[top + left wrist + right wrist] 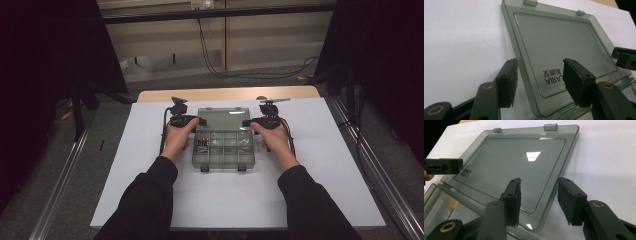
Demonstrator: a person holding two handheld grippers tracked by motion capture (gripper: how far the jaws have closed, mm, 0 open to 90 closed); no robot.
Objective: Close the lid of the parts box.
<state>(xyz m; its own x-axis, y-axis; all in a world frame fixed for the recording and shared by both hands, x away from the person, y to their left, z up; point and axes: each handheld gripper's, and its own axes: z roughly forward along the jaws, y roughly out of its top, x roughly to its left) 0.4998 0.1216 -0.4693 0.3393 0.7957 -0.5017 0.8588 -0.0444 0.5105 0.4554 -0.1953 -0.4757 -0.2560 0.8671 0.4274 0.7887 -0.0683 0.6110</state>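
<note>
Smoky plastic lid [559, 50] sits between both gaping tongs (box compartments [223, 145] visible from above).

Black long sleeves [150, 197] are covering both forearms down to the wrists. The left gripper [539, 78] is showing matte black jaws, small screw holes just behind the pads [571, 80], and brass-ringed pivots farther back. The right gripper [539, 200] is showing the same dark pads and brass pivots. Black cables [164, 137] are trailing behind the fingers, and grey plates [272, 100] are sitting above them.
</note>
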